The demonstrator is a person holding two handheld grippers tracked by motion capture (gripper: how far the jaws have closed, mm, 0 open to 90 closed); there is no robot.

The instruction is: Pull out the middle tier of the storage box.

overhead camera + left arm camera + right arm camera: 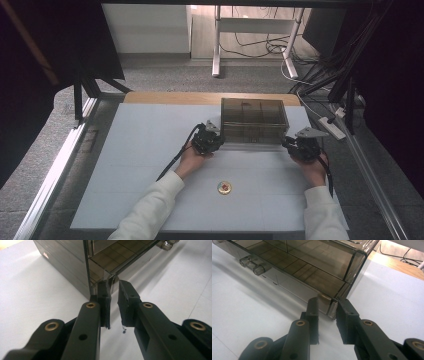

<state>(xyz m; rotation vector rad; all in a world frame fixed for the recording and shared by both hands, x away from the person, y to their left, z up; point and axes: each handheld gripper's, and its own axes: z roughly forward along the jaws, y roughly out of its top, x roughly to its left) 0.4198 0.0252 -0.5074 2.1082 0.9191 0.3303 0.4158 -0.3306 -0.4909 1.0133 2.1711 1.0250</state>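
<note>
Both tools, left tool [113, 287] and right tool [329, 306], pinch front corners of the smoked plastic box [254, 120]; rigid, light, probably slippery; thin edges give the grip.

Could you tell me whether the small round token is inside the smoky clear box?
No, the round token lies on the white mat, nearer the person than the box.

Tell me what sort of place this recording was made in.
Probably a lab or workshop bench set up for recording. A white work mat covers a wooden table, dark curtains hang at the sides, and loose cables and a power strip lie on the grey carpet behind.
</note>
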